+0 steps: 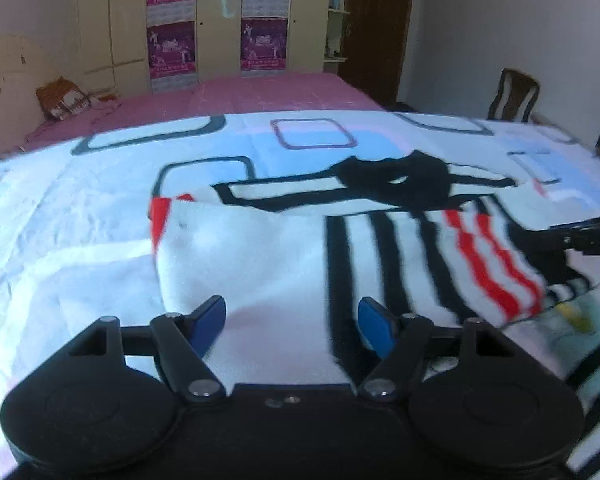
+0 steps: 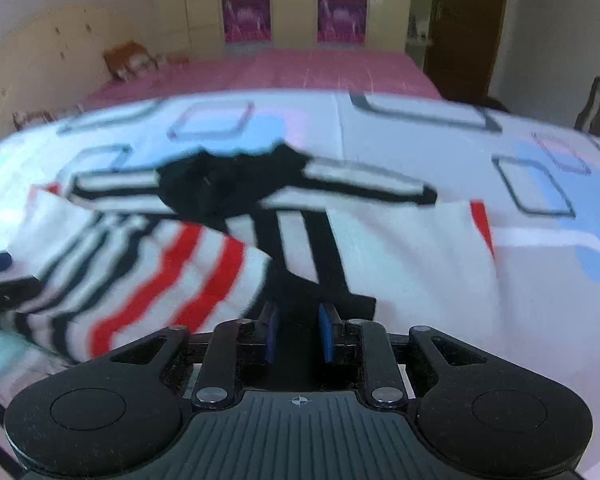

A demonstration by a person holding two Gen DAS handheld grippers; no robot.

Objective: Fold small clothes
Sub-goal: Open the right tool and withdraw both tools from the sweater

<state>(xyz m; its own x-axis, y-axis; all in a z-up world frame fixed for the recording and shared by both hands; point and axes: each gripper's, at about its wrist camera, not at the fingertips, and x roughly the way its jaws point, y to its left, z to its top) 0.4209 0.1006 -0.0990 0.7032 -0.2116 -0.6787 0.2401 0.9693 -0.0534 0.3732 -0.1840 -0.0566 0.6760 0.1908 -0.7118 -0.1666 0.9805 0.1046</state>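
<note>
On the patterned sheet [image 1: 80, 208], my left tongs [image 1: 292, 322] gape wide over the shirt [image 1: 260, 256] while my right tongs [image 2: 298, 330], narrowed near its black hem, seemingly fold the striped sleeve [image 2: 172, 276] inward; pressing flat comes next.

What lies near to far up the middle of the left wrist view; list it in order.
left gripper → striped garment → patterned sheet → pink bedspread → wardrobe with purple posters

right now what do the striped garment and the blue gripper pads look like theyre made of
The striped garment looks like soft knit fabric, matte: it drapes, creases, and its folded-over sleeve bends limply. Cotton or a blend, I cannot tell.
The blue pads on the left gripper look like smooth rubber or soft plastic, with a slight sheen; which one is unclear.
</note>
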